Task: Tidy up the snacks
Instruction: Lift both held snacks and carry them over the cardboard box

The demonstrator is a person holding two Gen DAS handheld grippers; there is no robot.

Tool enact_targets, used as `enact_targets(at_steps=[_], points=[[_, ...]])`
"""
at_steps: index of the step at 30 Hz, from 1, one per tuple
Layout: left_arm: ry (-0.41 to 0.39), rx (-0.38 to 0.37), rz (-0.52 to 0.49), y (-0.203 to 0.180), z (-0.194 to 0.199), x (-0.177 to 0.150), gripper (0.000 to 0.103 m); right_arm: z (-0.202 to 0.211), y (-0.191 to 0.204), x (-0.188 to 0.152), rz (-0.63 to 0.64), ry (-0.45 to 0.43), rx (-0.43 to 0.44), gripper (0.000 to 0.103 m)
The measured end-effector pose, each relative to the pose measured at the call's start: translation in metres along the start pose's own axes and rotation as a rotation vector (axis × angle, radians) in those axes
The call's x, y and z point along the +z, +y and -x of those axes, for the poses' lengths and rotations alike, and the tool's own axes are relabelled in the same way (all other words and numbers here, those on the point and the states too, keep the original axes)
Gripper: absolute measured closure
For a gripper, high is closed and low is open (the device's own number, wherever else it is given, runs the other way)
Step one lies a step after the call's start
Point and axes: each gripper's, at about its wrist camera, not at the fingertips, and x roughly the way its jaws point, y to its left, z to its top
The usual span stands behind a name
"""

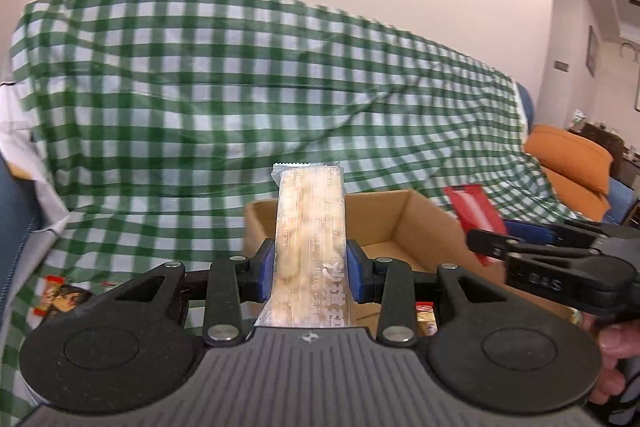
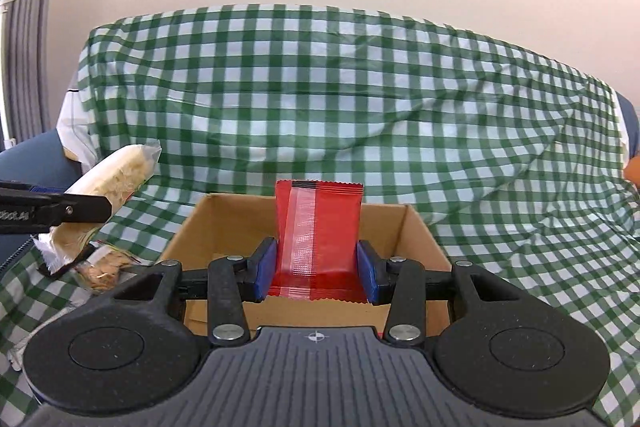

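Observation:
My left gripper (image 1: 311, 273) is shut on a clear-wrapped pale snack bar (image 1: 310, 227) that stands upright between the blue pads. Behind it sits an open cardboard box (image 1: 416, 227) on the green checked cloth. My right gripper (image 2: 318, 273) is shut on a red snack packet (image 2: 320, 223), held upright over the near side of the same cardboard box (image 2: 416, 235). In the left wrist view the right gripper (image 1: 516, 239) comes in from the right with the red packet (image 1: 474, 205). In the right wrist view the left gripper (image 2: 76, 213) shows at the left with the pale bar (image 2: 120, 171).
A green checked cloth (image 2: 360, 99) covers the sofa behind the box. Loose snacks lie on the cloth: a red-and-dark packet (image 1: 60, 297) at the left, a small red-gold one (image 1: 426, 319) by the box, a pale cracker pack (image 2: 106, 271). An orange cushion (image 1: 568, 151) lies far right.

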Motion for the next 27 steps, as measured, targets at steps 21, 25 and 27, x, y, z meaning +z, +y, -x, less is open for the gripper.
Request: enact_targets(at_steps=[21,25,27], points=[[-0.036,-0.073,-0.038,-0.035,-0.009,-0.010,0.063,0.003,-0.027,-0.005,-0.116,-0.033,-0.181,0.058],[-0.045,-0.088,-0.037,-0.037,-0.009,-0.009,0.063,0.006,-0.028,-0.005,-0.111,-0.051,-0.199,0.058],[-0.044,-0.095,-0.039,-0.038,-0.010,-0.010,0.063,0.007,-0.028,-0.005,-0.108,-0.061,-0.207,0.058]])
